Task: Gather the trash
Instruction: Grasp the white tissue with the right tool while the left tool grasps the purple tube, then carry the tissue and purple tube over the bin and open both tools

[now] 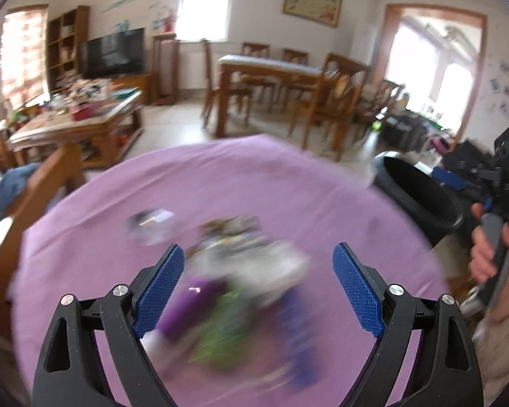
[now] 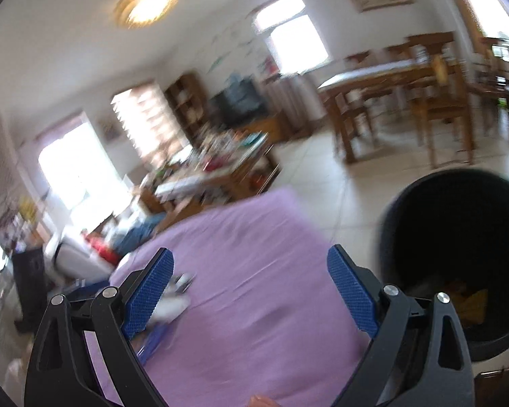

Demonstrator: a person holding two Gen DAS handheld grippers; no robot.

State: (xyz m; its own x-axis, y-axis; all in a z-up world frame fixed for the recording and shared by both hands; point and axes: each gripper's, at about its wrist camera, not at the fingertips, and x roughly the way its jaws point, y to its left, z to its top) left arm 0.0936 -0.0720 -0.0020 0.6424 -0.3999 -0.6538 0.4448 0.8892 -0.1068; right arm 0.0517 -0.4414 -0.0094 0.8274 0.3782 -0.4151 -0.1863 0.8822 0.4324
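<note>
The left gripper [image 1: 258, 264] is held with jaws apart, empty, above the blurred trash pile [image 1: 241, 291] on the purple cloth [image 1: 220, 183]; the right gripper [image 2: 251, 278] is likewise spread and empty; the black bin [image 2: 458, 237] stands at three o'clock; one wrapper should be singled out before closing.

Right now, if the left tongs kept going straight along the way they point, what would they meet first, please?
Most likely the blurred pile of trash on the purple cloth, lying ahead between the open left tongs; depth is uncertain.
</note>
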